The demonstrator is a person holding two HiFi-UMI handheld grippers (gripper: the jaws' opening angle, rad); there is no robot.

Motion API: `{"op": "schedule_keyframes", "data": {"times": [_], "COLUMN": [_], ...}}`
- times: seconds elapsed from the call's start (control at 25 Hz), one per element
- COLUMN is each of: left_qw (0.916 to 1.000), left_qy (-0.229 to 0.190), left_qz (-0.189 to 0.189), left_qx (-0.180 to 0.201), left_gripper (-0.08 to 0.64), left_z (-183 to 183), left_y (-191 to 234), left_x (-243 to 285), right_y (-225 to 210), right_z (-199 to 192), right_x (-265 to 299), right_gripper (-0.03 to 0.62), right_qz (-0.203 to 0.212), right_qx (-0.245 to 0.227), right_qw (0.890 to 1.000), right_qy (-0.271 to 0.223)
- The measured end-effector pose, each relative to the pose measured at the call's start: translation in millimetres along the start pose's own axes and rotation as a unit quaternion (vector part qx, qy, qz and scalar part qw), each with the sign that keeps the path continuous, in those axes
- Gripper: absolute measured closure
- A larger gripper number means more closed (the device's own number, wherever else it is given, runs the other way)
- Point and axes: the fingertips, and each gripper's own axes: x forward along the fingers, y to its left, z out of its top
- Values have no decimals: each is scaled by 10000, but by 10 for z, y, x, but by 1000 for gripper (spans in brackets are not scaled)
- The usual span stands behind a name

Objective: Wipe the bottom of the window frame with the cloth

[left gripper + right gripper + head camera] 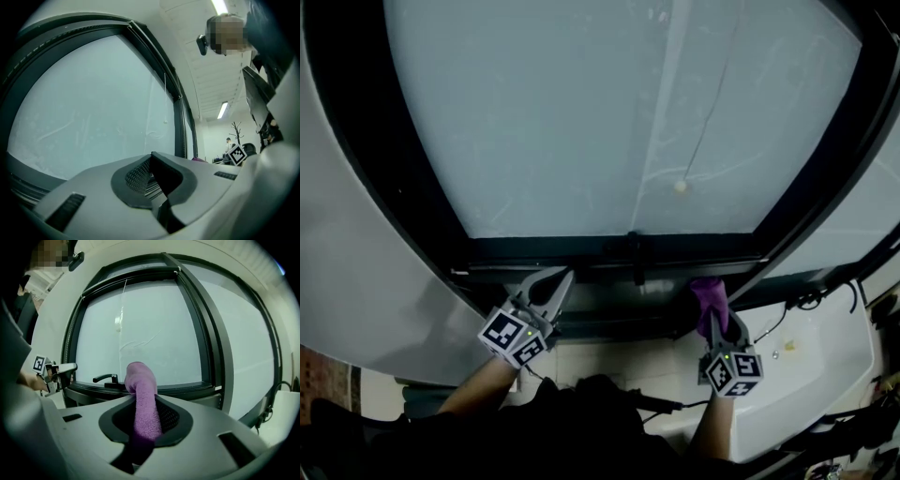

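Purple and nubbly like terry, the cloth [142, 394] is bunched into a thick roll. Your right gripper [144, 425] pinches it tight between its jaws, with its rounded end up at the bottom of the window frame [544, 251], right of the handle [636, 258]. Your left gripper [151, 174] has its jaws together on nothing.

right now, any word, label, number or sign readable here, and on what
No readable words or numbers in any view.
On the left gripper: only black-and-white square markers, no letters or digits.
On the right gripper: the same.
On the purple cloth and window frame: no print visible.
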Motion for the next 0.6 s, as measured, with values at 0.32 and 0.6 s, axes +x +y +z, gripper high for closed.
{"op": "schedule_keyframes", "data": {"times": [0.32,0.6], "left_qw": [9996,9994], "left_qy": [130,240], "left_qz": [-149,-139], "left_qx": [198,207], "left_gripper": [560,560], "left_z": [-75,-84], "left_y": [-33,8], "left_x": [-71,-72], "right_y": [161,332], "right_z": [-67,-129], "right_x": [26,28], "right_gripper": [517,517], "right_qz": [80,158], "right_qx": [-63,-266], "right_qw": [9999,9993], "right_qy": [83,215]}}
